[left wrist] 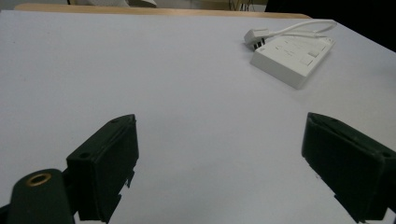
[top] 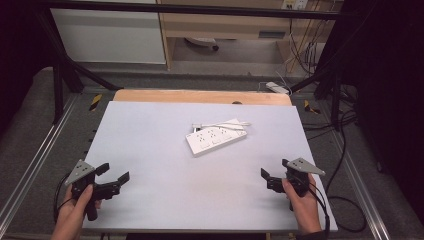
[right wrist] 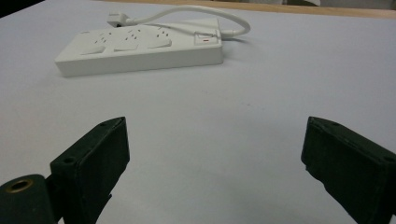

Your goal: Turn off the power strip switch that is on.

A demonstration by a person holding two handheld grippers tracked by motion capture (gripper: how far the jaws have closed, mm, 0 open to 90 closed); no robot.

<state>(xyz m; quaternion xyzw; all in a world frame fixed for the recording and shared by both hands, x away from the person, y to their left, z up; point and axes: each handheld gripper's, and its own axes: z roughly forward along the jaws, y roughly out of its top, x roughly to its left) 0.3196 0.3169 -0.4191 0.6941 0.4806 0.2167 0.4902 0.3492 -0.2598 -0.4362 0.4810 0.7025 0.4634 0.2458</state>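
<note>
Left gripper (top: 114, 176): hovering near left, jaws standing wide apart, holding nothing.
Right gripper (top: 274, 169): hovering near right, jaws gaping, empty.
Power strip (top: 216, 139): lying mid-table, far from both, cord (top: 222, 124) curling beside it.

Power strip mid-desk, one claw at each near corner.

Power strip (top: 216, 140) lies flat on the desk (top: 150, 135), right of centre and toward the far half, set on a diagonal. Its cord (top: 227, 124) and plug (top: 196, 128) lie on the desk just behind it, along the far side. Left claw (top: 113, 179) sits over the near-left corner, right claw (top: 273, 173) over the near-right edge; both are well apart from the strip, which lies ahead and between them.
</note>
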